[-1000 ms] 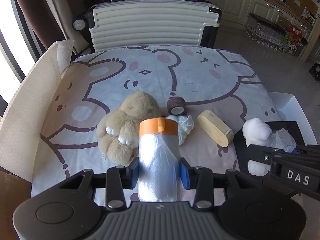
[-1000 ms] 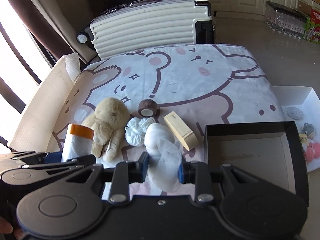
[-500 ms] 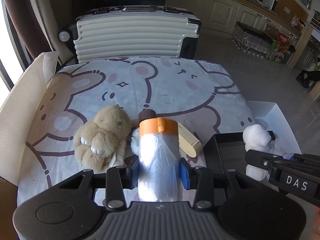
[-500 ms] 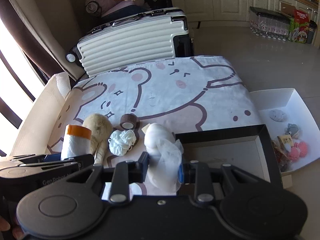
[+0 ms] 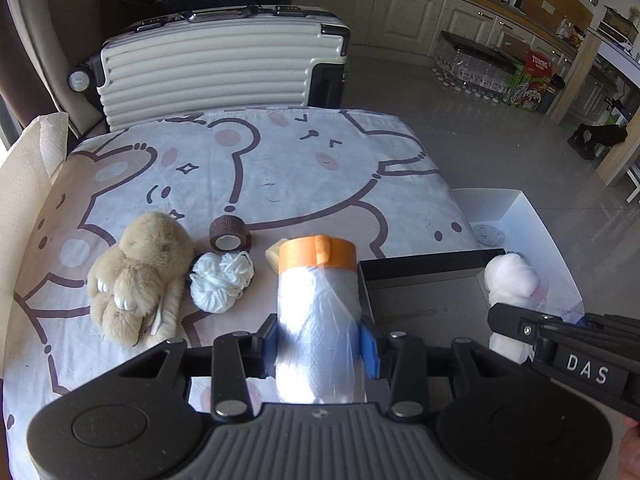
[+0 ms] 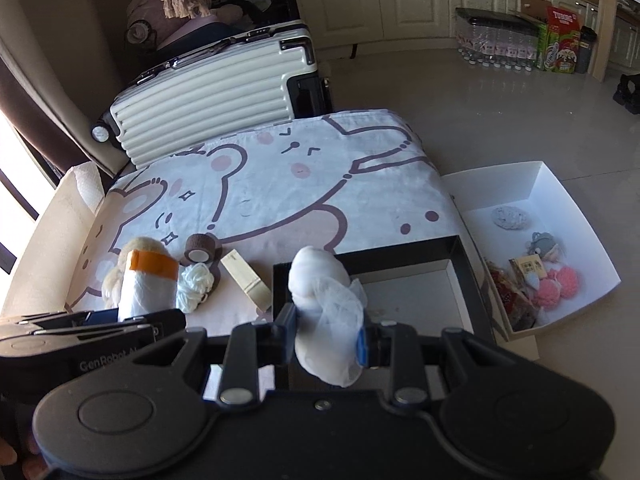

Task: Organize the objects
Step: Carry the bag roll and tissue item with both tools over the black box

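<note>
Bear-print sheet point(image 5: 280, 168) below, plastic-wrapped roll point(image 5: 320, 320) between left jaws.

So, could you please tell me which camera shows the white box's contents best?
The right wrist view: the white box lies open to it, with pink pompoms and other small items visible. The left wrist view shows only its far walls and one grey item.

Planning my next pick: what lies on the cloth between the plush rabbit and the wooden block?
A white yarn ball lies between the plush rabbit and the wooden block, with a brown tape roll just behind; clearest in the left wrist view.
</note>
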